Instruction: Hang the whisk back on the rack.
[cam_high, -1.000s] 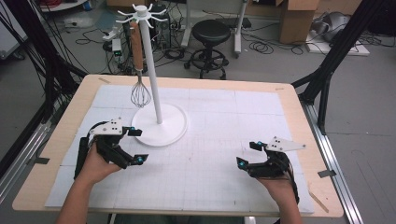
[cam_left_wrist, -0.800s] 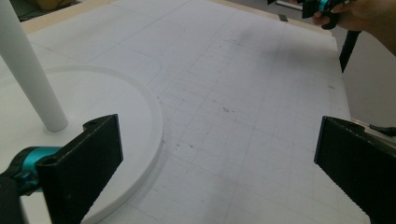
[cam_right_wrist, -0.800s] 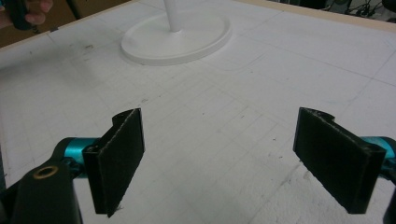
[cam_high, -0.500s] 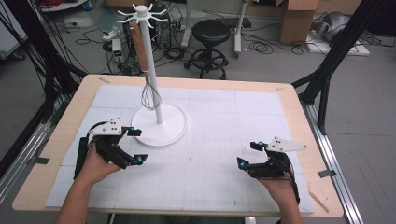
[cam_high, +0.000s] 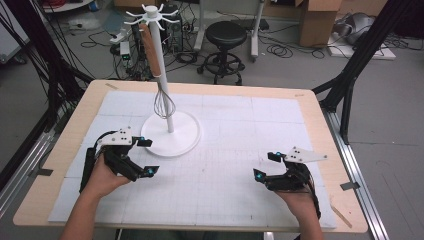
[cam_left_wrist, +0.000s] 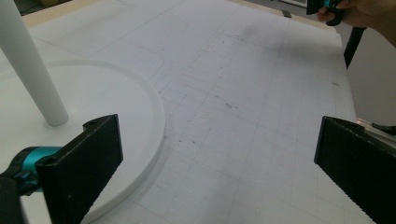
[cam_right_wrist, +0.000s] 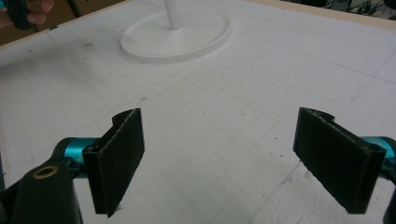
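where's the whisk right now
In the high view the whisk hangs from a hook at the top of the white stand, at the table's far left, beyond the left gripper.

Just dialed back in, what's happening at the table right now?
A person holds a two-jaw tool in each hand, low over the white gridded mat. The left tool sits beside the round base of the white hook stand; the right tool is well off to the other side. Both have their jaws wide apart and hold nothing. A wire whisk with a wooden handle hangs from the stand, untouched.
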